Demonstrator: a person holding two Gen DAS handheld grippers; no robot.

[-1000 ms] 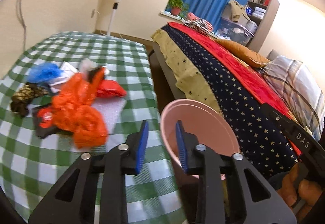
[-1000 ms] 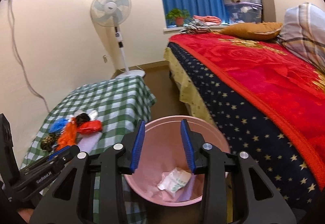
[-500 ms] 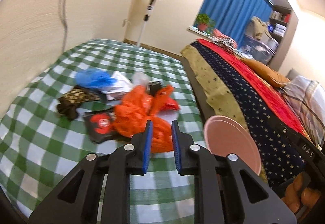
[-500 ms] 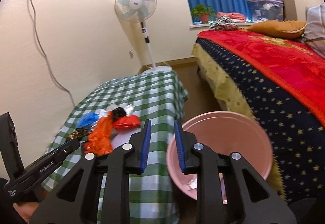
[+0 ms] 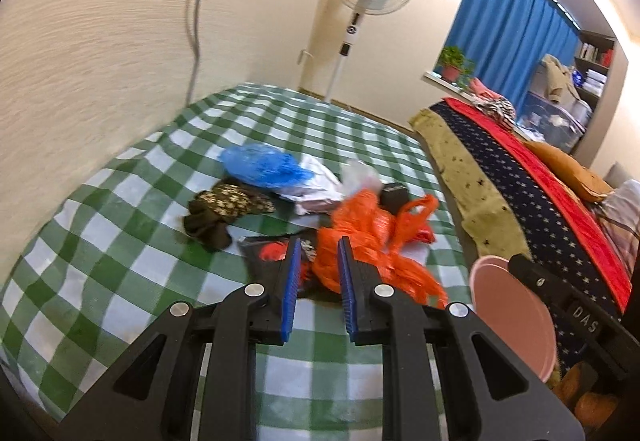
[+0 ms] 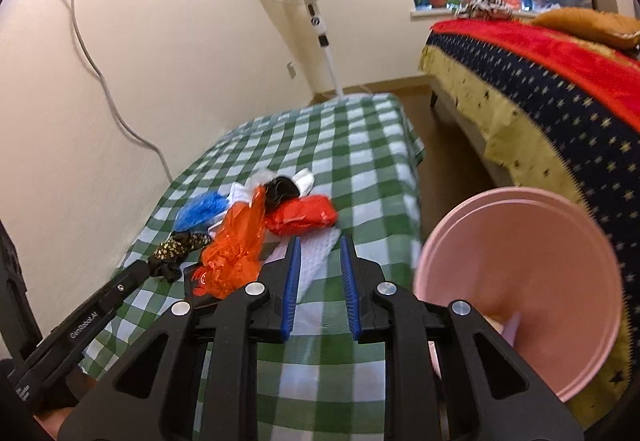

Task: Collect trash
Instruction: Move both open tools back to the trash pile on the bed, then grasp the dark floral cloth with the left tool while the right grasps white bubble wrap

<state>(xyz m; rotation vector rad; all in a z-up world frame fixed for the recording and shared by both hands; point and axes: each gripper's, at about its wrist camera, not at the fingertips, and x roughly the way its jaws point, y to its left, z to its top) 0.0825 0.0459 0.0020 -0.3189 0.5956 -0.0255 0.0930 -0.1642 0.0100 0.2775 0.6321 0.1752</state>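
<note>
Orange plastic bag [image 5: 372,241] lies crumpled in the litter pile on the checked tablecloth [image 5: 120,253], beside the pink bin [image 5: 516,317]. The left gripper [image 5: 318,281], jaws spread and empty, should straddle a raised fold before closing; the right gripper [image 6: 318,273] is likewise spread, holding nothing.

left wrist: low and close over the checked table [image 5: 120,225], facing the trash pile [image 5: 360,233].
right wrist: farther back, facing the same pile [image 6: 240,241]; both show the pink bin [image 6: 520,281].
</note>
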